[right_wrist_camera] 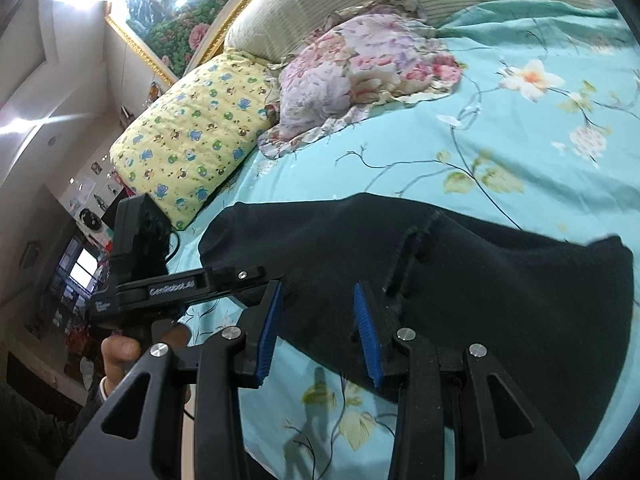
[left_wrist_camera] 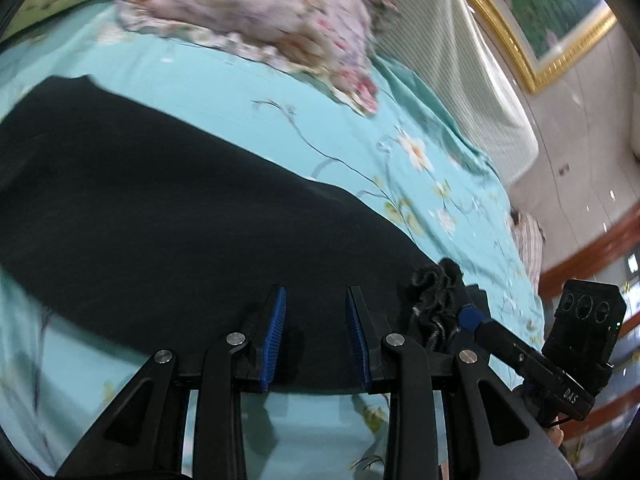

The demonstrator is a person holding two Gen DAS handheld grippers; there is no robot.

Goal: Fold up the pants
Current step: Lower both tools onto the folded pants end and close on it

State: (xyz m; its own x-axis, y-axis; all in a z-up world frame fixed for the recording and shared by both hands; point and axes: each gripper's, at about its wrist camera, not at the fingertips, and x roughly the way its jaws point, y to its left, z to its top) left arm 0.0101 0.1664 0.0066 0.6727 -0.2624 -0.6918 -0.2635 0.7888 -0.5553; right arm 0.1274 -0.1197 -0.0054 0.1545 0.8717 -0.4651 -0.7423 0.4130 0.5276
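Blue-padded left tool [left_wrist_camera: 316, 300] and right tool [right_wrist_camera: 318, 294] hover spread over limp black pants [right_wrist_camera: 460, 280] on the bed [right_wrist_camera: 400, 168]; the gathered waistband offers the firmest hold.

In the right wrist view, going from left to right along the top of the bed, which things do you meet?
Yellow cartoon-print pillow → pink floral cushion → turquoise flowered sheet.
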